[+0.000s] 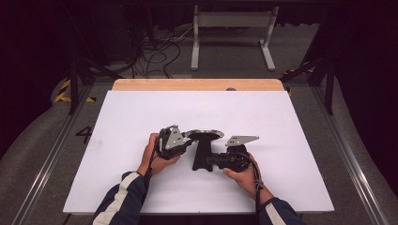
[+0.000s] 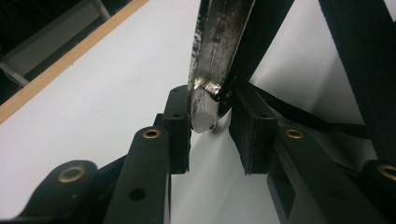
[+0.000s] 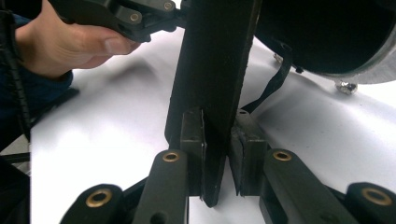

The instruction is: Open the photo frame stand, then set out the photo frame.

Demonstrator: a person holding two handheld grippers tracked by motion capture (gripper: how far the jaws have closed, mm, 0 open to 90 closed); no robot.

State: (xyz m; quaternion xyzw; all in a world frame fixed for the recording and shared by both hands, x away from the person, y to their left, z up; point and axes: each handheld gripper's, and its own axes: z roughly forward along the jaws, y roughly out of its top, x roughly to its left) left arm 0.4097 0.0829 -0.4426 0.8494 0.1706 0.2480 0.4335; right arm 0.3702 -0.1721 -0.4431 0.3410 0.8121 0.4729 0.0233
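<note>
Pan lies near the tabletop centre. Left gripper clamps its metal rim; right gripper clamps its black handle. No legible writing shows.

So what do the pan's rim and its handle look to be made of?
Pan rim: apparently bare metal, silvery and worn, with bright scuffed glints where the left gripper bites it. Handle: matte black, flat, no shine, with slightly rough edges; probably plastic or coated metal, hard to tell. The right gripper clamps it.
</note>
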